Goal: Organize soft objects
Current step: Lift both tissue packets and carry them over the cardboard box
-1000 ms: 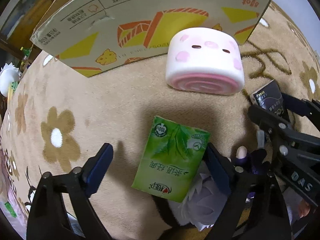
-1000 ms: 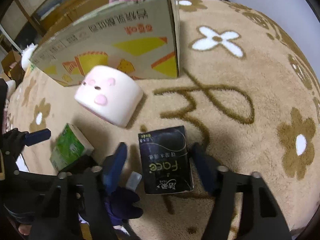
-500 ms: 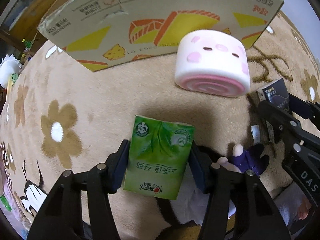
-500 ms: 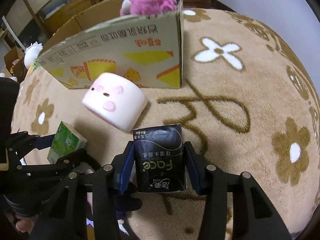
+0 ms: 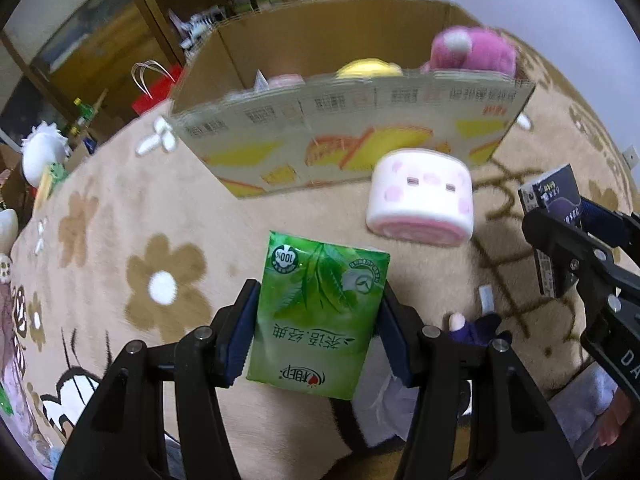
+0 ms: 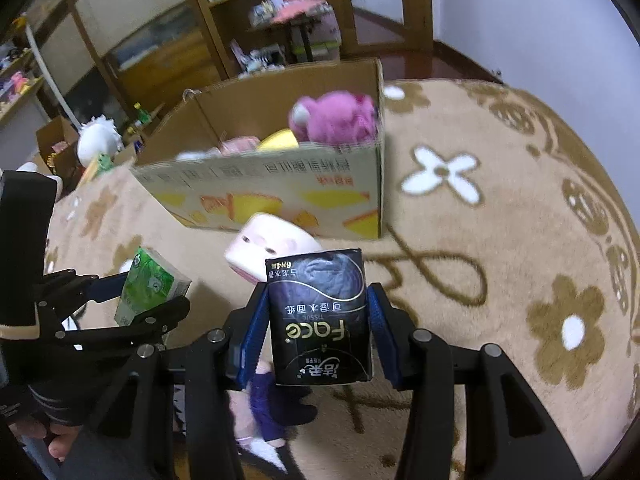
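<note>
My left gripper (image 5: 316, 320) is shut on a green tissue pack (image 5: 320, 312) and holds it above the carpet. My right gripper (image 6: 318, 320) is shut on a black tissue pack (image 6: 320, 320), also lifted. Each shows in the other's view: the green pack (image 6: 150, 284) at left, the black pack (image 5: 554, 200) at right. A pink-and-white roll plush (image 5: 420, 204) lies on the carpet in front of an open cardboard box (image 5: 352, 136). The box (image 6: 280, 196) holds a pink plush bear (image 6: 332, 116) and a yellow plush (image 6: 280, 140).
A small purple doll (image 6: 272, 408) lies on the beige flower carpet (image 6: 500, 260) below the grippers. Wooden shelves and cabinets (image 6: 240, 20) stand behind the box. A white plush (image 6: 98, 138) and a red bag (image 5: 154, 88) sit at the far left.
Both grippers closed on their tissue packs and lifted them off the carpet. The views rose, so the inside of the box now shows.
</note>
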The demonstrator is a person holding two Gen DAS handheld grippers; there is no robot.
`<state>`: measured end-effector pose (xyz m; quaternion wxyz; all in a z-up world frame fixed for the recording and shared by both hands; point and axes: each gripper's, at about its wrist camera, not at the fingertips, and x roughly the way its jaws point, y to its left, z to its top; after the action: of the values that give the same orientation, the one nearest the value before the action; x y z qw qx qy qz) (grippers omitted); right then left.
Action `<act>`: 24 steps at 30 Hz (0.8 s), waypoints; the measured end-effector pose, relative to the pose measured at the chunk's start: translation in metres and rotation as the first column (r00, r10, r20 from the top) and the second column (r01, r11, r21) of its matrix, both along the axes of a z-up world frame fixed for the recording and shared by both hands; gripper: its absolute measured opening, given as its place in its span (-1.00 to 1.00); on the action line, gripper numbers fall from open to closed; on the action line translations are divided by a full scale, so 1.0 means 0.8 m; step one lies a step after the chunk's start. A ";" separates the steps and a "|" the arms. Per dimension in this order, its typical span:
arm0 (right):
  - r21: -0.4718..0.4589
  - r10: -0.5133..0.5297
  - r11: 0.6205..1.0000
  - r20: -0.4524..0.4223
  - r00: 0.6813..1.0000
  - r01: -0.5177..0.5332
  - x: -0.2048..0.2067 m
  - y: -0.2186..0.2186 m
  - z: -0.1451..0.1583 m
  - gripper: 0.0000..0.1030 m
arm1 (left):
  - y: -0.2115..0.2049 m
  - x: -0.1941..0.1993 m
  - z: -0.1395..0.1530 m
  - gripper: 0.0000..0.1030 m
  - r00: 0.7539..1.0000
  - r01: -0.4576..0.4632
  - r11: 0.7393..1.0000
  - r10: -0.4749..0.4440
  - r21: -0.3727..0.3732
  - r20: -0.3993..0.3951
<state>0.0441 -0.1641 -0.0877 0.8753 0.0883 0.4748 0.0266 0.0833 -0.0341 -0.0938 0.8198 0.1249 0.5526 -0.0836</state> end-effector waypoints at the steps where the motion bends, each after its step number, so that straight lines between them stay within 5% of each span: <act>1: -0.001 0.004 1.000 0.012 1.000 -0.004 -0.001 0.002 0.004 -0.01 | 0.000 0.001 0.006 0.07 1.000 -0.005 1.000 0.005 -0.002 0.022; 10: -0.028 0.007 1.000 0.109 0.994 -0.004 -0.005 0.009 0.043 -0.01 | 0.009 -0.008 0.061 0.07 0.979 -0.019 0.998 0.030 -0.053 0.199; 24: -0.144 -0.011 0.989 0.240 0.971 0.046 -0.005 0.020 0.090 -0.01 | 0.023 -0.006 0.120 0.07 0.911 -0.049 0.996 0.077 -0.081 0.405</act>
<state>0.0404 -0.1484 -0.0158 0.9304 0.0258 0.3654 -0.0109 0.0781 -0.0156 0.0024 0.9231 0.0933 0.3699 -0.0483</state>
